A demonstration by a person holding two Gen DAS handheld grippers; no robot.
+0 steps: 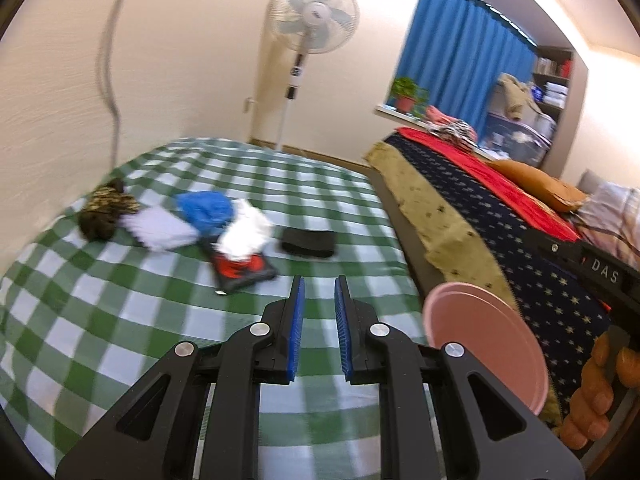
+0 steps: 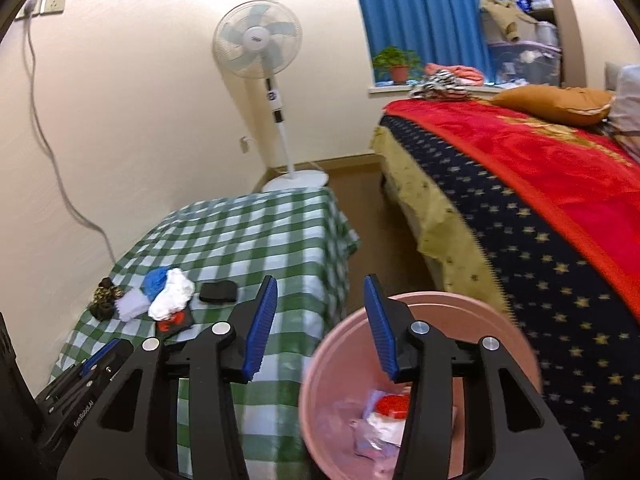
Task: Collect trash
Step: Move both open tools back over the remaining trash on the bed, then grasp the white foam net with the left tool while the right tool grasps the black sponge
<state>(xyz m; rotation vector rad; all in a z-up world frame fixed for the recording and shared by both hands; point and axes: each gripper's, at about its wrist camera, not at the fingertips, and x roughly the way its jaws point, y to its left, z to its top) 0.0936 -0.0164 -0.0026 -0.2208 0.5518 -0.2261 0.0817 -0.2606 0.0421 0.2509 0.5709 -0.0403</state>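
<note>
Trash point(image 2: 168, 300) lies heaped near the checked table's point(image 2: 280, 232) left edge. Both my grippers are empty, left point(image 1: 319, 308) fingers narrowly parted, right point(image 2: 320, 320) spread wide above the pink bin point(image 2: 460, 308).

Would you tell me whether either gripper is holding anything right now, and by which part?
Nothing is held: the left gripper and the right gripper both stand open and empty.

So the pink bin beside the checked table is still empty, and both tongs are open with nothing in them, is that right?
Not quite. The pink bin is not empty: the right wrist view shows crumpled white, lilac and red trash already at its bottom. The rest holds: it sits beside the checked table, and the left tongs and right tongs are open with nothing in them.
</note>
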